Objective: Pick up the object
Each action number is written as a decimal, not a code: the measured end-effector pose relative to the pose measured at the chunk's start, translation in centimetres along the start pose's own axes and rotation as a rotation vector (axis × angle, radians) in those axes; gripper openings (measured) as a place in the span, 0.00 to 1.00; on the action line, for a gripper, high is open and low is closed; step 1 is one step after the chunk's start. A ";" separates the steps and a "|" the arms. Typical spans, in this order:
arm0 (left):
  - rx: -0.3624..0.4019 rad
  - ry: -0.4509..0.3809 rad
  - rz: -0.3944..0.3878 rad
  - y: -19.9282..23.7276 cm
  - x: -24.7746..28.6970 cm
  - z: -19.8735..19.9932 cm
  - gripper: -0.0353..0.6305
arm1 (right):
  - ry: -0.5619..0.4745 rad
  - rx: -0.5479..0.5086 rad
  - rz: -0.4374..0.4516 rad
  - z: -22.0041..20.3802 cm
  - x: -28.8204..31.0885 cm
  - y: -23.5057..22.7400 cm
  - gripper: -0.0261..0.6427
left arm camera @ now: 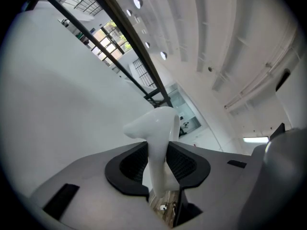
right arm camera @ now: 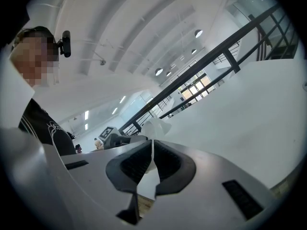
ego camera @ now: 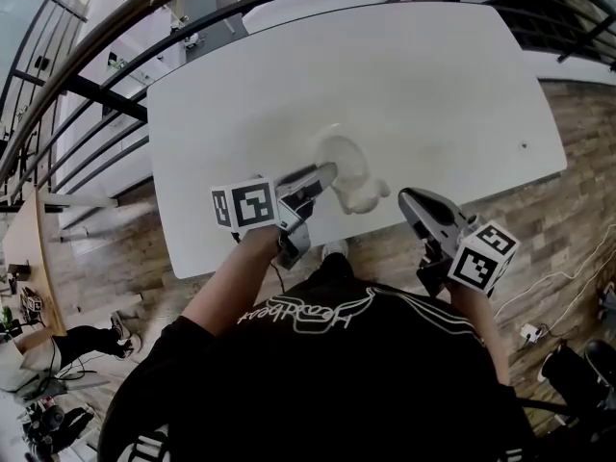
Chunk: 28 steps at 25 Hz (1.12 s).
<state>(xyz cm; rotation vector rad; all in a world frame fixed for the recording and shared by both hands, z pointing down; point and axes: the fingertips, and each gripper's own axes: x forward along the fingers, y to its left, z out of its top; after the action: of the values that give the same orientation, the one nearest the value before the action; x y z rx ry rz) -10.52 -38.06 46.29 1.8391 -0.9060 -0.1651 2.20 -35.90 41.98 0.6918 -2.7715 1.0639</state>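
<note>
A glossy white object (ego camera: 356,173) with a rounded top stands near the front edge of the white table (ego camera: 404,75). My left gripper (ego camera: 325,177) reaches it from the left and is shut on it. In the left gripper view both dark pads press on the narrow stem of the white object (left arm camera: 157,128), whose broad top rises above the jaws. My right gripper (ego camera: 412,200) hangs just off the table's front edge, to the right of the object, shut with nothing in it. In the right gripper view the right gripper (right arm camera: 152,163) shows only a thin slit, and the white object (right arm camera: 156,126) lies beyond.
A dark metal railing (ego camera: 115,99) curves round the table's far and left sides. Wooden floor (ego camera: 539,219) lies below the front edge, with cables and a plug (ego camera: 529,333) at the right. Another person's legs (ego camera: 87,340) show at the lower left.
</note>
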 end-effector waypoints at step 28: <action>0.222 -0.099 -0.204 -20.0 -8.9 -15.7 0.24 | -0.144 -0.152 0.006 -3.9 -18.0 9.6 0.07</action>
<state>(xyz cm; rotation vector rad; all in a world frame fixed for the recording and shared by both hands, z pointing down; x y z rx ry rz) 1.08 -16.98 34.12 2.1460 -0.8301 -0.2948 13.70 -20.26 34.70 0.7685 -2.9388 0.8242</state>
